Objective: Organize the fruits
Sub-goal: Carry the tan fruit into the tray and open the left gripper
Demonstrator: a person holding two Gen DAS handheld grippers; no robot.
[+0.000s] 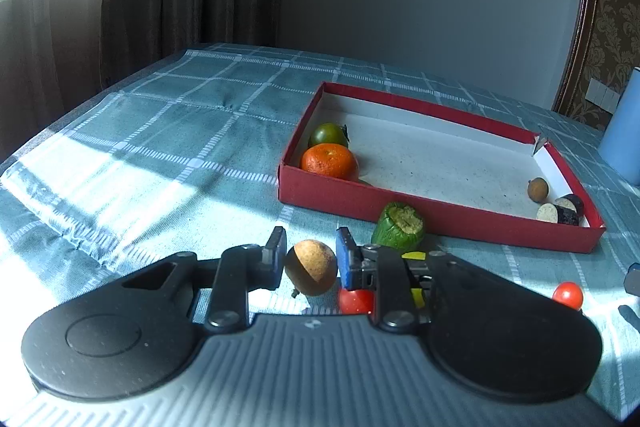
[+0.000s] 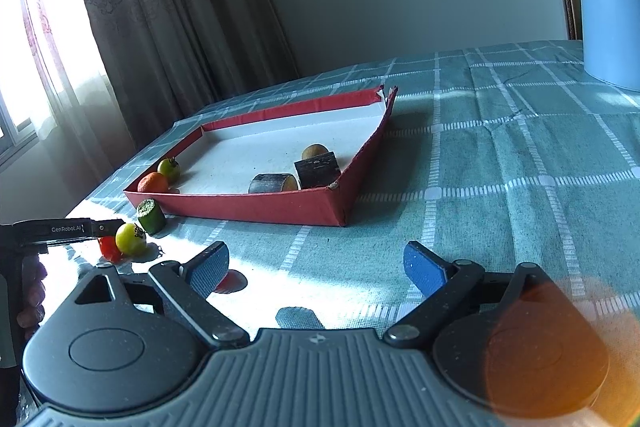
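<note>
Left gripper (image 1: 311,261) clamped on a round yellow-brown fruit (image 1: 311,267), just short of the shallow red cardboard tray (image 1: 440,223) on the teal checked cloth (image 1: 160,147). Right gripper (image 2: 316,267) spread wide, empty, a small red tomato (image 2: 231,281) beside its left finger.

Checked tablecloth (image 2: 500,155) under red tray (image 2: 280,207)

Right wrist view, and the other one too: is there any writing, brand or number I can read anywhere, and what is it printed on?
"GenRobot.AI": white letters on the side of the left gripper, seen at the left edge of the right wrist view.
A small pale logo mark sits on the grey ribbed body of each gripper; it holds no letters.
Nothing readable shows on the red box, the fruits or the blue container.
</note>
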